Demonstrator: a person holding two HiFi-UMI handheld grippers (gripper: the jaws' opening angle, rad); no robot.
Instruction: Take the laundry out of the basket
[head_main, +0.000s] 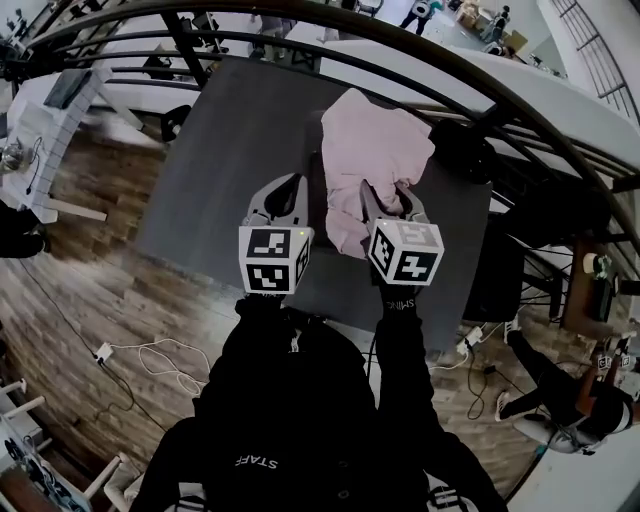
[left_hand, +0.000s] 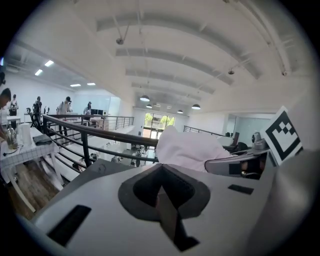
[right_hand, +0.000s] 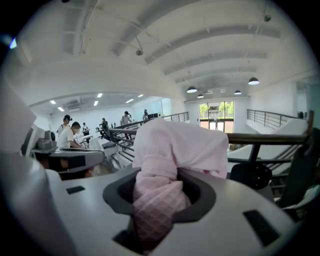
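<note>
1 pink garment (head_main: 375, 150), 2 grippers and 1 dark grey table (head_main: 240, 150) fill the head view. Each gripper carries 1 black-and-white marker cube. The person holds both grippers side by side in front of the chest, pointing away over the table's near edge. The right gripper (right_hand: 155, 195) clamps a bunched fold of the pink garment between its jaws, and the rest of the cloth spreads out beyond them above the tabletop. The left gripper (left_hand: 162, 190) sits just beside the garment's left edge with its jaws pressed together and nothing between them. The word "STAFF" is printed in white on the person's black top (head_main: 255, 462).
</note>
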